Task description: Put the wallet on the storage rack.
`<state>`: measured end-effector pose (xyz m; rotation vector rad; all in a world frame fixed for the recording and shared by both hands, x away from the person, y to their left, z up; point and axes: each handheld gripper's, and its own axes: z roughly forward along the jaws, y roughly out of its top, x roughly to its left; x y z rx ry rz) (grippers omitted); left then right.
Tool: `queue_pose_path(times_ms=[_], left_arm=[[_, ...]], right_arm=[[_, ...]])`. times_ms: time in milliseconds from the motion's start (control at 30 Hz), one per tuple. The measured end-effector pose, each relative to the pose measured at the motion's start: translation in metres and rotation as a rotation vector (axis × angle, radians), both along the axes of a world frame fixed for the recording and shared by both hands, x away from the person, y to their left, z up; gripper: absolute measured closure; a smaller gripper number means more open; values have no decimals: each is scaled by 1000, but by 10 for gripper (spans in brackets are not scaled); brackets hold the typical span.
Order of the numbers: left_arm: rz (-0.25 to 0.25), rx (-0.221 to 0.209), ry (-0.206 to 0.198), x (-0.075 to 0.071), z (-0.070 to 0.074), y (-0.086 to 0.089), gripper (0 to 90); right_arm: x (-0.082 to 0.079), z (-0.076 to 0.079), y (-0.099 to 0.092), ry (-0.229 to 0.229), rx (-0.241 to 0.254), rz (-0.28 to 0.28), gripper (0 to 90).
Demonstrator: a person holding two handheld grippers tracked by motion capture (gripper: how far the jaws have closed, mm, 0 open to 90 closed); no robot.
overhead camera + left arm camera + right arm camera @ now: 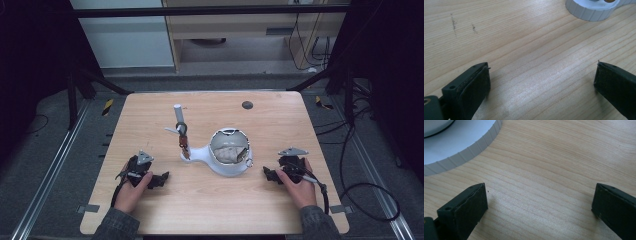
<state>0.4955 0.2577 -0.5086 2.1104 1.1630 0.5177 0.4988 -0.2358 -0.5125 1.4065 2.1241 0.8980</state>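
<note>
A white stand [220, 162] with a ribbed base sits mid-table; its round bowl part holds a crumpled grey-white lump [229, 152], and an upright post [180, 125] with a small brown piece rises from its left end. My left gripper [161, 179] rests on the wood left of it, open, nothing between its jaws [541, 82]. My right gripper [270, 175] rests to the right of the bowl, also open and empty [540, 200]. The ribbed base edge [590, 11] shows far ahead in the left gripper view and closer [461, 150] in the right gripper view.
The wooden table [210, 210] has a round dark grommet [247, 105] near its far edge. Black frame bars and cables lie on the floor around the table. A cable trails from the right gripper off the table's right front.
</note>
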Motion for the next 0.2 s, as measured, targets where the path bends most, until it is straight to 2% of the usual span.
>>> queue_pose_path(times_ms=[200], left_arm=[[0,0,1,0,0,0,0]], right_arm=[[0,0,0,-2,-2,-1,3]])
